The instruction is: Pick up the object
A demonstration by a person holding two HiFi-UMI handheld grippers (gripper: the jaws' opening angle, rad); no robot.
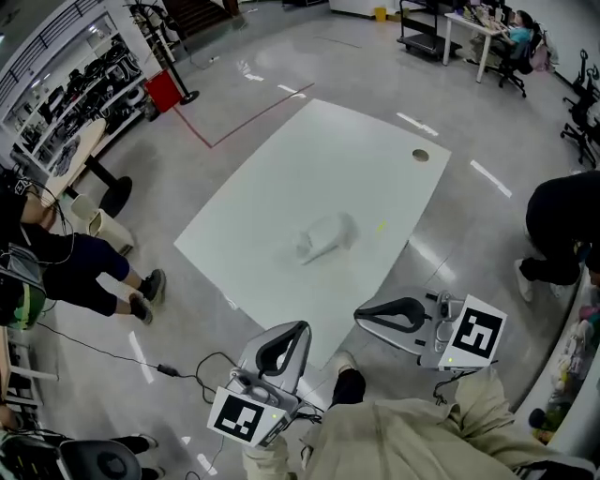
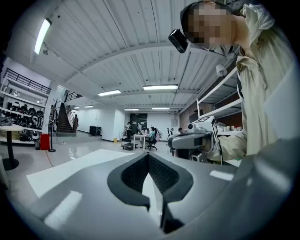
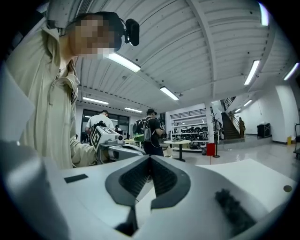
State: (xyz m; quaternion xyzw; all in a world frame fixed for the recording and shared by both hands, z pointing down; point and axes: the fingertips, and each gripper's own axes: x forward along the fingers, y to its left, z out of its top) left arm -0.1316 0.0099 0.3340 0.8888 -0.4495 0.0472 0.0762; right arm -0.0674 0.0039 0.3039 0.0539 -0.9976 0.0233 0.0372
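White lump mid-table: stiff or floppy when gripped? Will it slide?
Probably floppy: the white lump looks crumpled and folded, like a bag or cloth. Likely light, so it may slide on the smooth white table if nudged. Unlikely to roll.

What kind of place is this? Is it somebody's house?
Not a house. It looks like a big lab or workshop hall: a shiny grey floor, storage shelves full of gear along one wall, and a desk where someone sits at the far end.

white crumpled object lying mid-table.
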